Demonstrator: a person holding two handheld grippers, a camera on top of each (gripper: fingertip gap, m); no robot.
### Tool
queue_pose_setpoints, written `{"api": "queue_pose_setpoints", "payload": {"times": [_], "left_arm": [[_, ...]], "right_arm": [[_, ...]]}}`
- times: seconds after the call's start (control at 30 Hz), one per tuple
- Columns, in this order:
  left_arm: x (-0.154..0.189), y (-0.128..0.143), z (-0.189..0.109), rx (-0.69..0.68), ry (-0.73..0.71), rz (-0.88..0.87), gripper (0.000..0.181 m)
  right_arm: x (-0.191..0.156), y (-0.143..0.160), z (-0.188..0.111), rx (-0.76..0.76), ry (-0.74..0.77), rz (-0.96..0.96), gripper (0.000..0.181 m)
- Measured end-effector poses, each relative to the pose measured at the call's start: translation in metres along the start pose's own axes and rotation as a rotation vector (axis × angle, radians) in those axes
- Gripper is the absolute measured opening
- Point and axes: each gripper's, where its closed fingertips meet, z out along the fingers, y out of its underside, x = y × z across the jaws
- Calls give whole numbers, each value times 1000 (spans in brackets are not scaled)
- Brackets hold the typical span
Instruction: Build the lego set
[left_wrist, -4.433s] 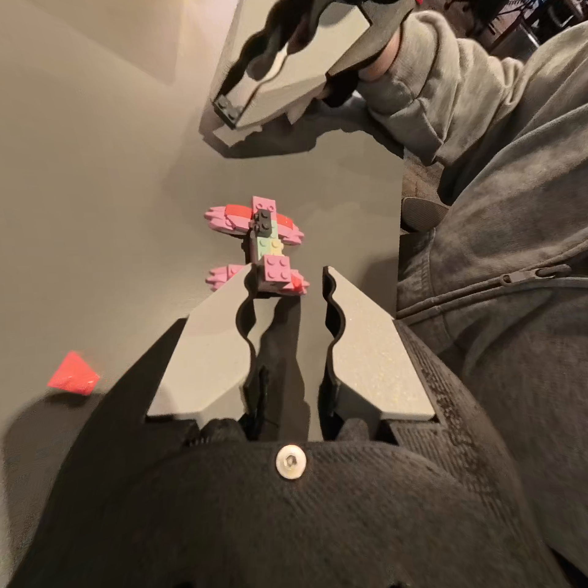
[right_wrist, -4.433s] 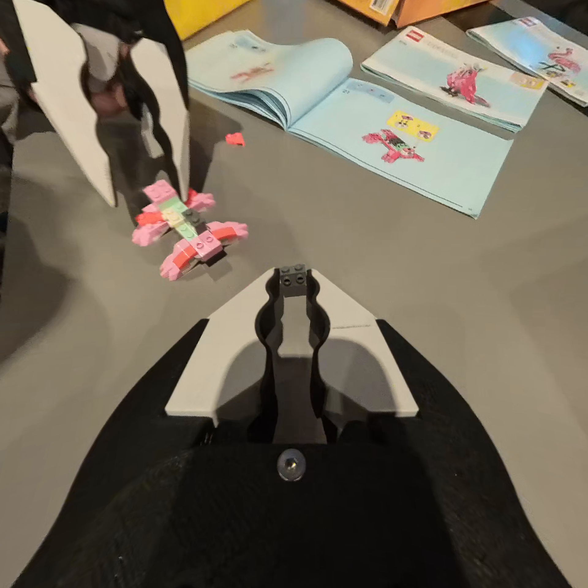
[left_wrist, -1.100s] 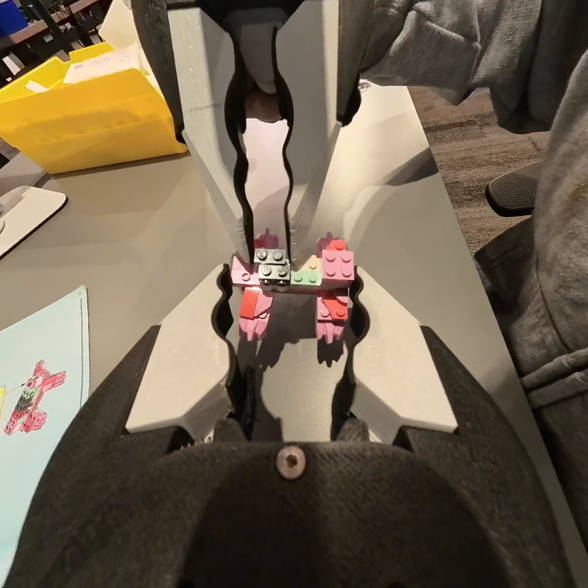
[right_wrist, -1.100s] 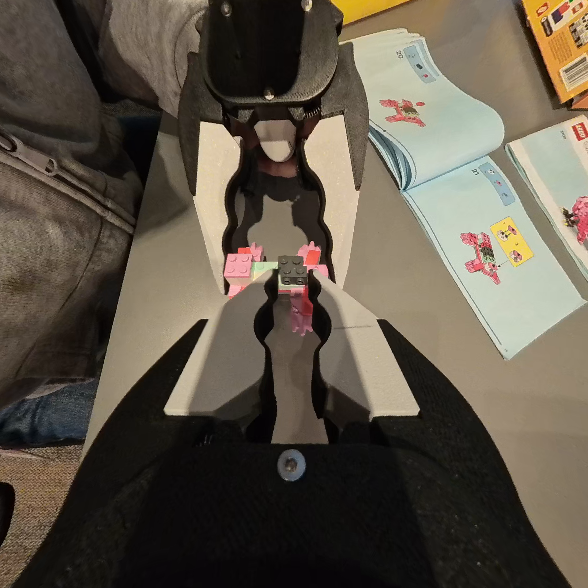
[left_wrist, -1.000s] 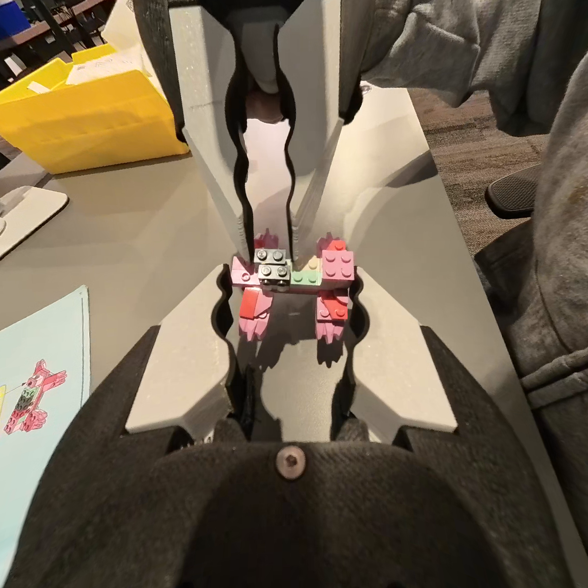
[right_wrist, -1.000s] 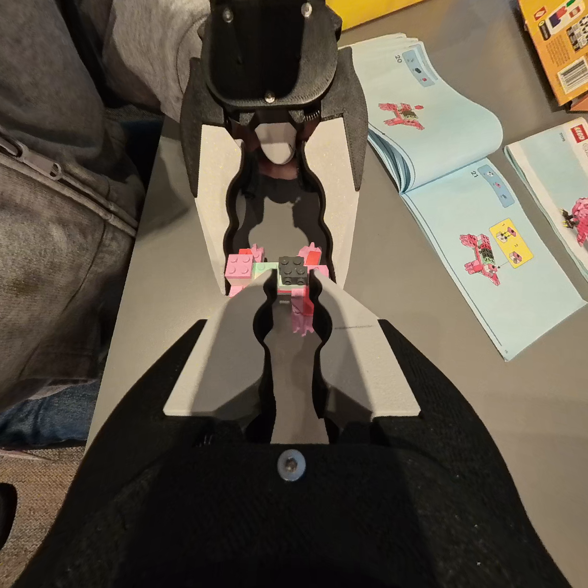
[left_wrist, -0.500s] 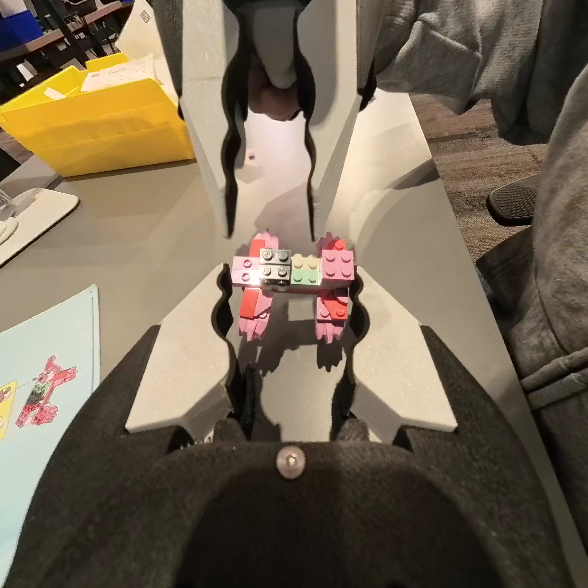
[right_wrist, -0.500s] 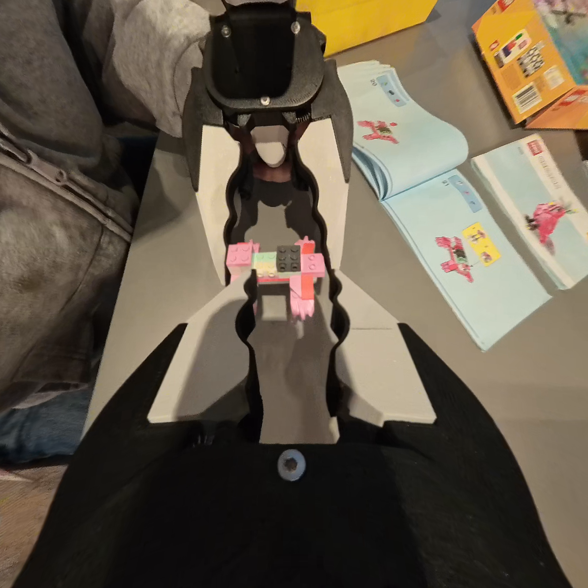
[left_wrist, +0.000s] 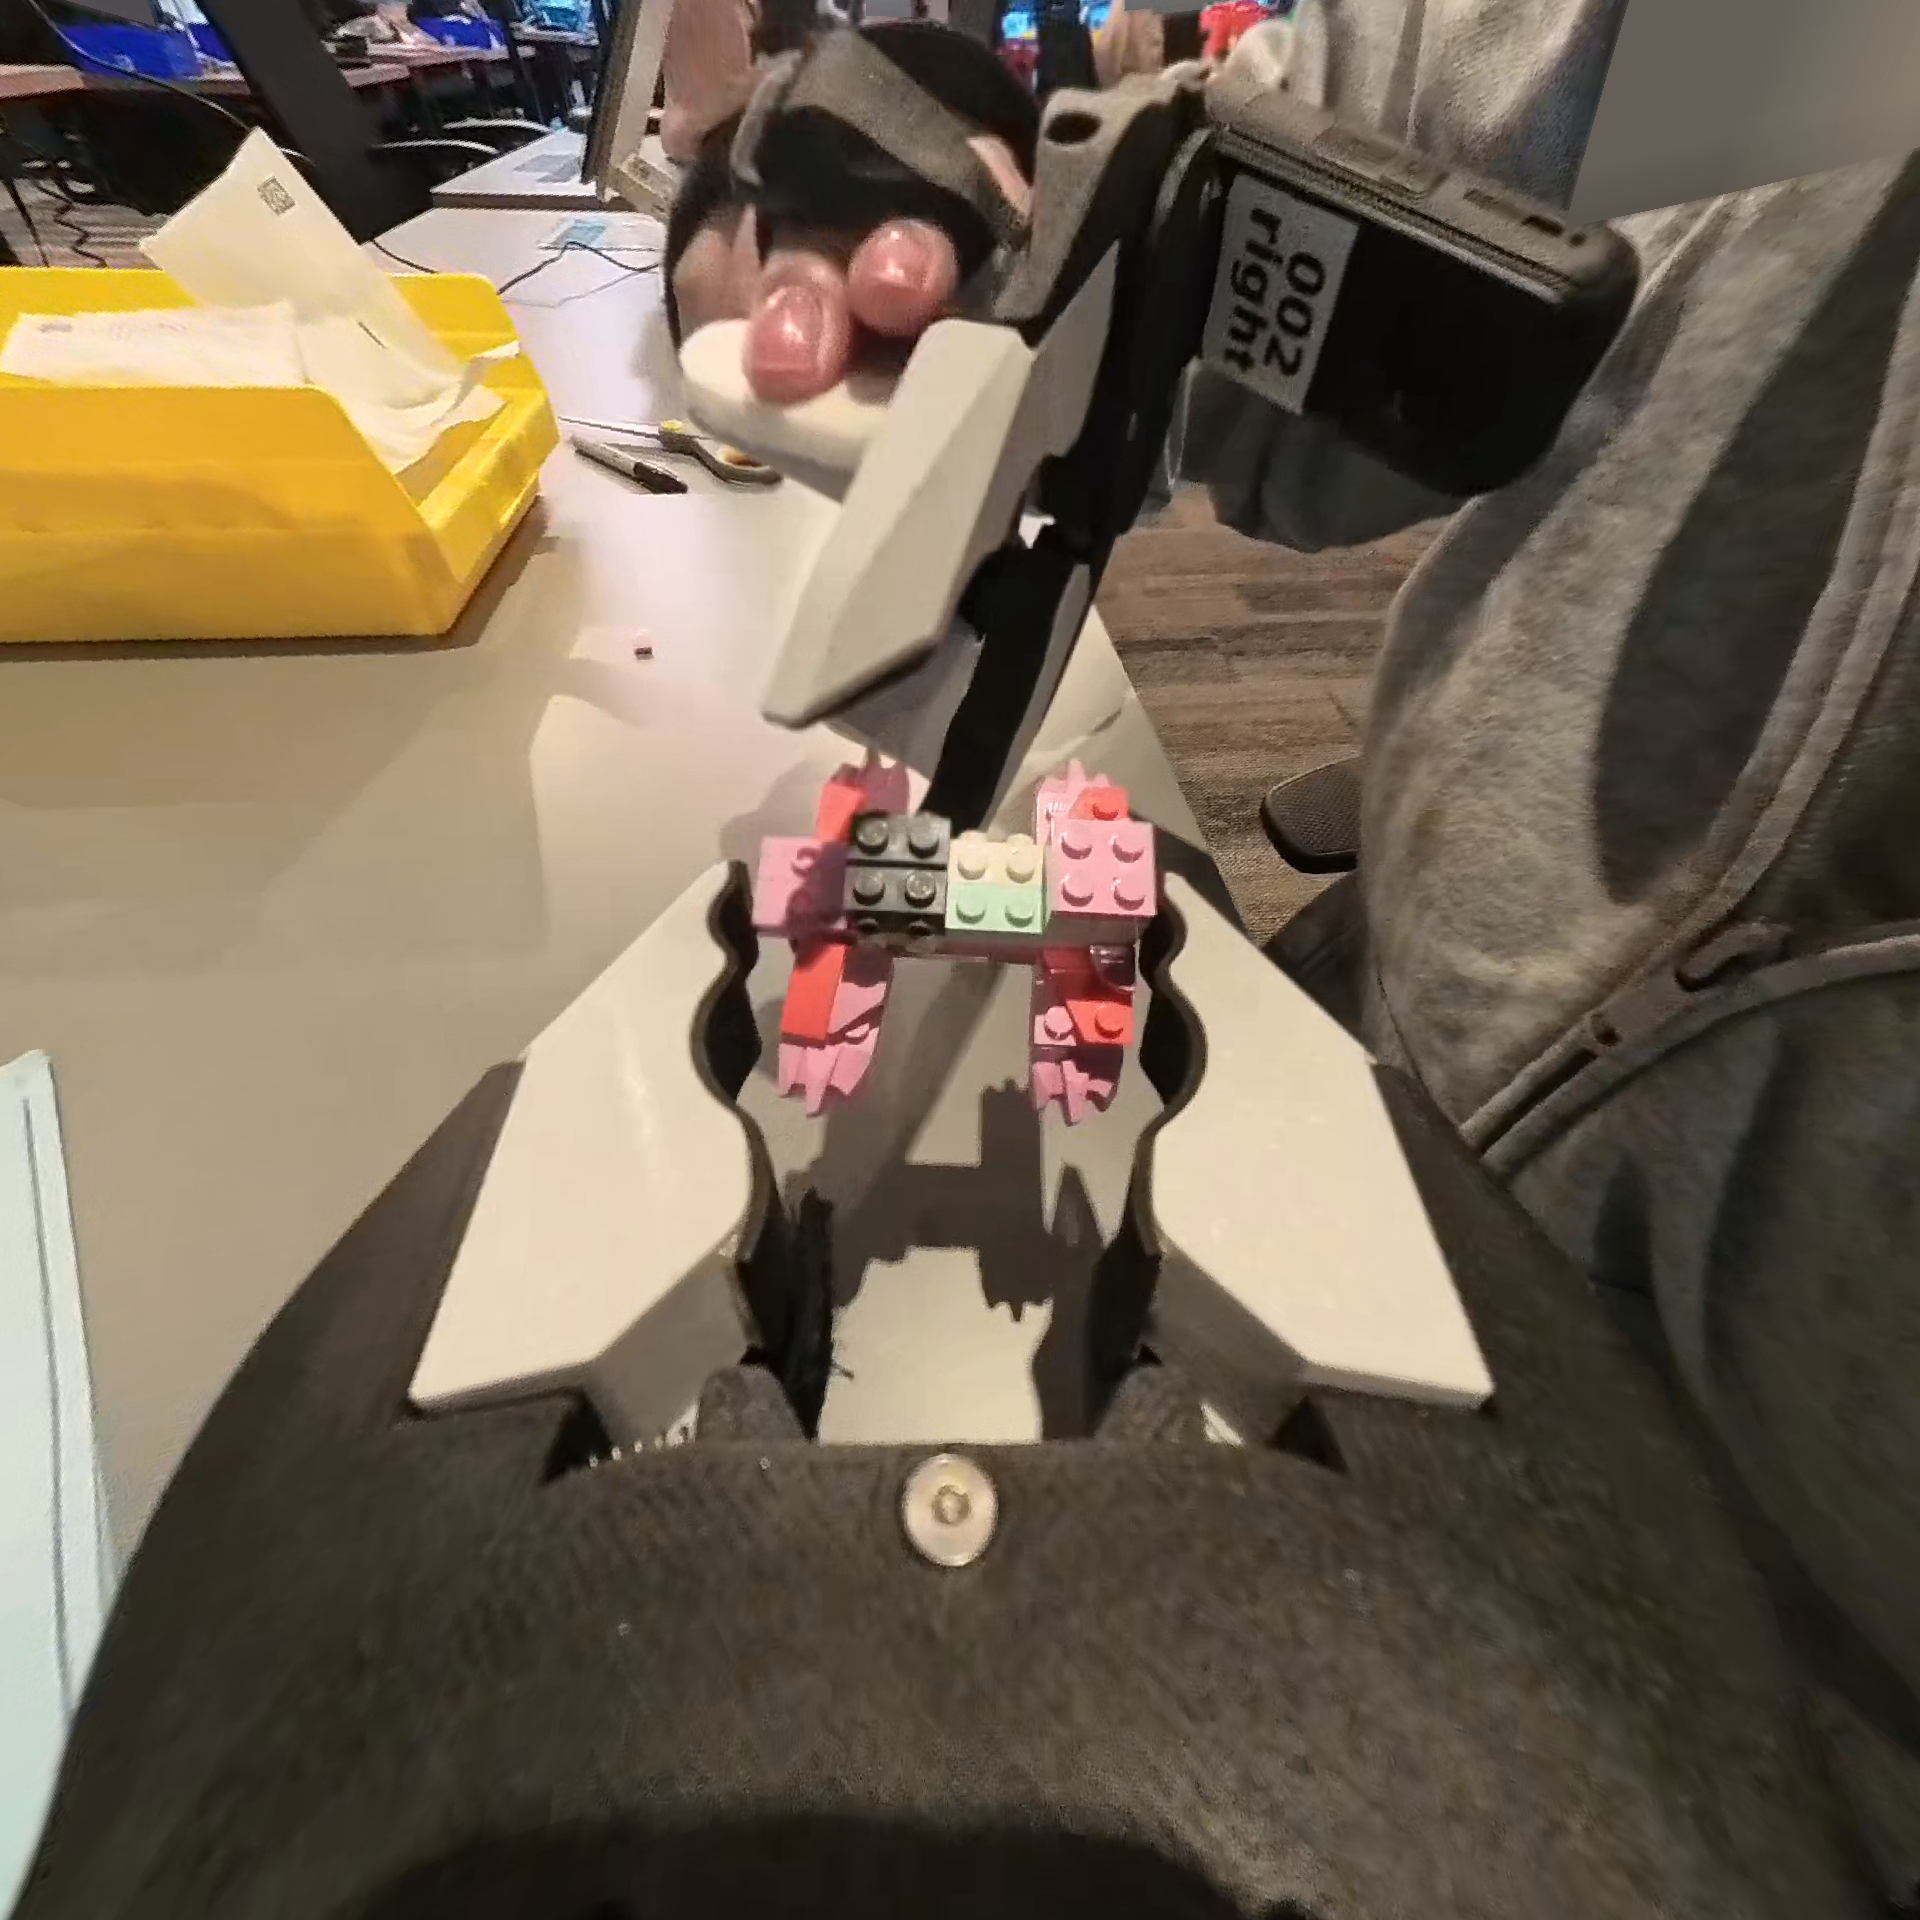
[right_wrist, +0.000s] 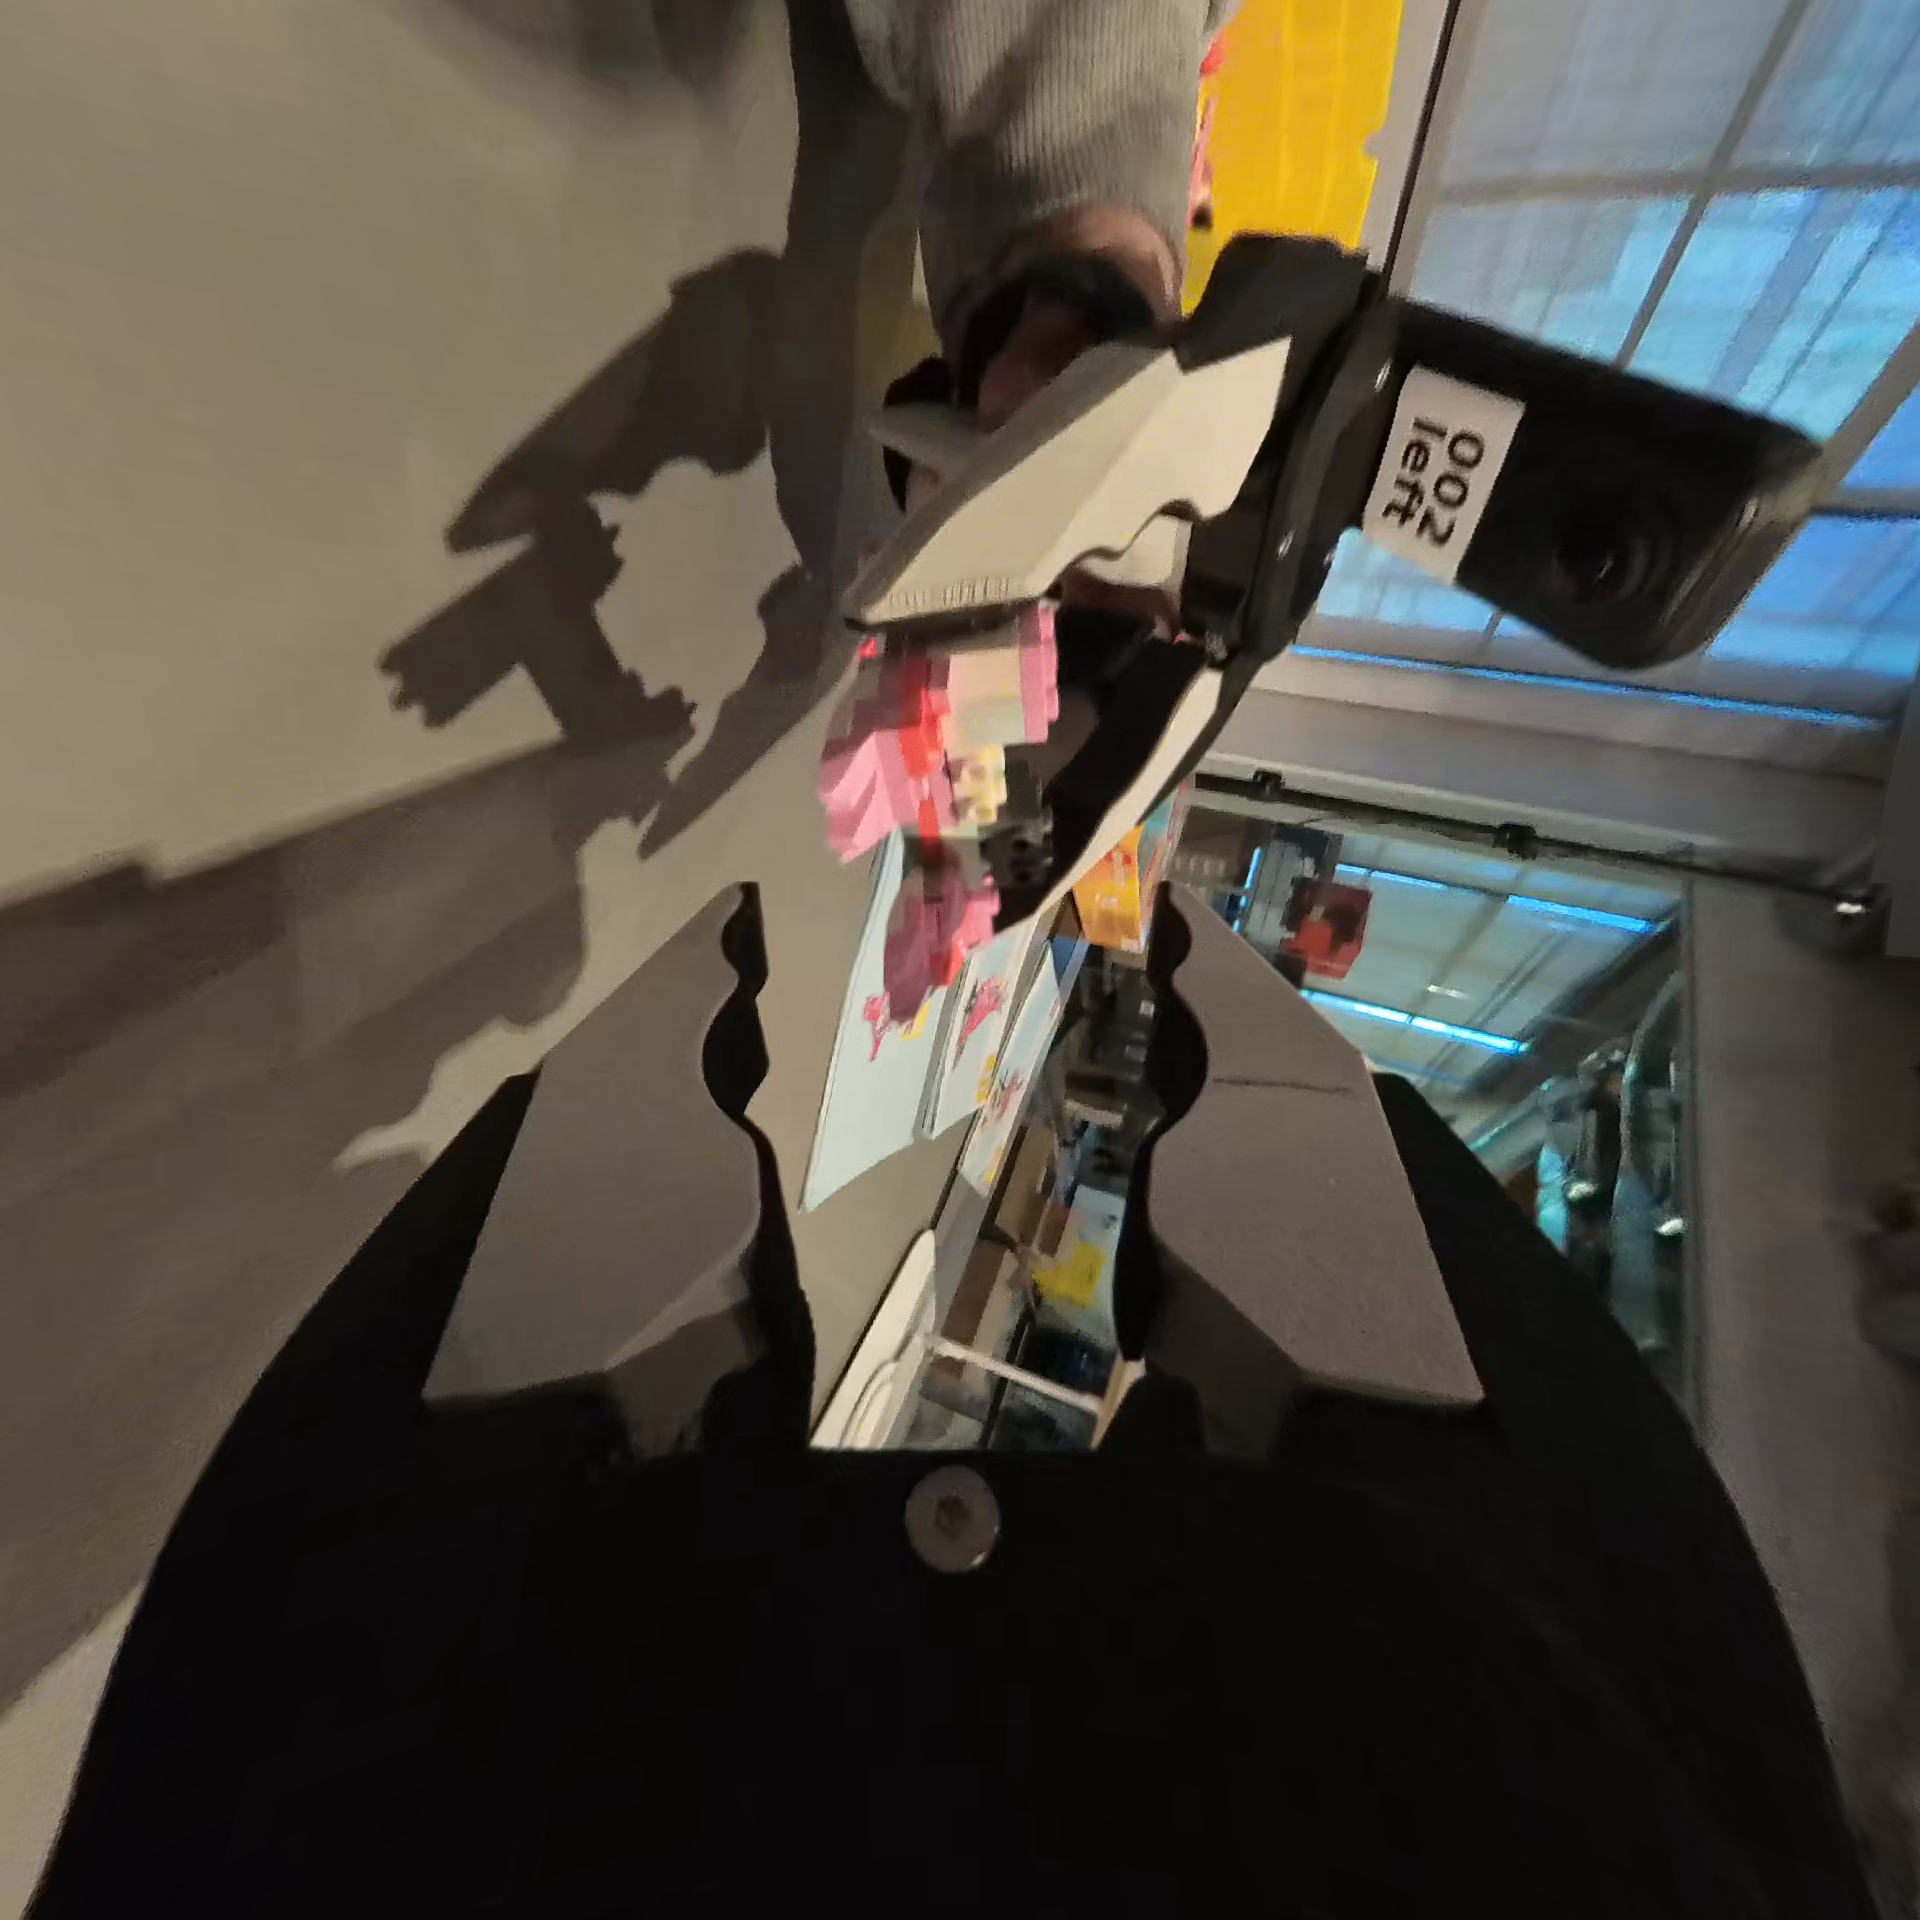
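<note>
Centrally, left claw (left_wrist: 951, 935) clamps the lego model (left_wrist: 956, 914) by its ends to steady it — right claw (left_wrist: 935, 727), upper centre, released and empty.

Grey table (left_wrist: 312, 831) — yellow bin (left_wrist: 239, 520), black pen (left_wrist: 629, 465) on it.
</note>
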Motion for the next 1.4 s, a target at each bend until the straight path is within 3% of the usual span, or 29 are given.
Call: {"api": "queue_pose_setpoints", "payload": {"times": [0.3, 0.43, 0.9, 1.07, 1.17, 1.3, 1.4], "left_arm": [[4, 0, 1, 4, 26, -17, 74], [5, 0, 1, 11, 35, -31, 74], [1, 3, 3, 2, 24, -45, 74], [-6, 4, 4, 13, -15, -85, 73], [-16, 2, -6, 1, -163, 63, 91], [-17, 10, -9, -105, -354, 364, 80], [-21, 20, -2, -185, -449, 472, 76]], "right_arm": [[2, -11, 11, 42, 16, -22, 48], [2, -11, 11, 37, 38, -16, 29], [-1, -5, 13, -13, 50, 34, 26], [-6, 2, 15, -38, -11, 148, 26], [-13, 15, 15, -67, -73, 273, 26], [-24, 33, 18, -152, -155, 403, 26], [-33, 40, 22, -208, -210, 481, 26]]}}
